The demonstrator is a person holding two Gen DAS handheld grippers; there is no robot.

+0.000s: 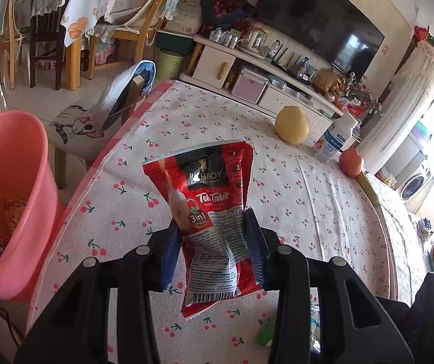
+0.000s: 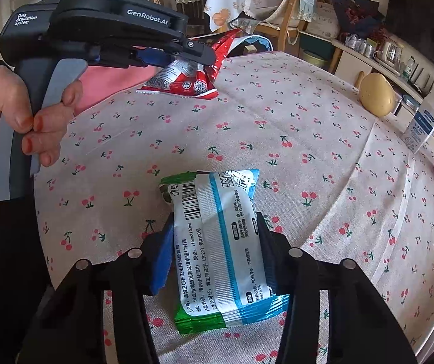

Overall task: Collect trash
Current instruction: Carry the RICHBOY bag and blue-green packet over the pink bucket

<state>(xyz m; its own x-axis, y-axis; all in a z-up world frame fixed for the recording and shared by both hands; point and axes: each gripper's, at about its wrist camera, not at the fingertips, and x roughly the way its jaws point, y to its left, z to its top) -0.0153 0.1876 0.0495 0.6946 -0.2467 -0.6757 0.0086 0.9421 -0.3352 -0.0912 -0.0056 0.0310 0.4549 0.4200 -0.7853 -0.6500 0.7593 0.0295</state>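
Red sachet (image 1: 213, 212) is clamped in left gripper (image 1: 213, 236); wipes packet (image 2: 217, 242) is pinched by right gripper (image 2: 213, 242). Transfer step judged underway; release over pink bin (image 1: 10, 182) is required next.

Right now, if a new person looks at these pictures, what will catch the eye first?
Probably the red tea sachet clamped in the left gripper above the cherry-print tablecloth, with the pink bin beside the table at left. Next, the wet-wipe packet pinched in the right gripper.
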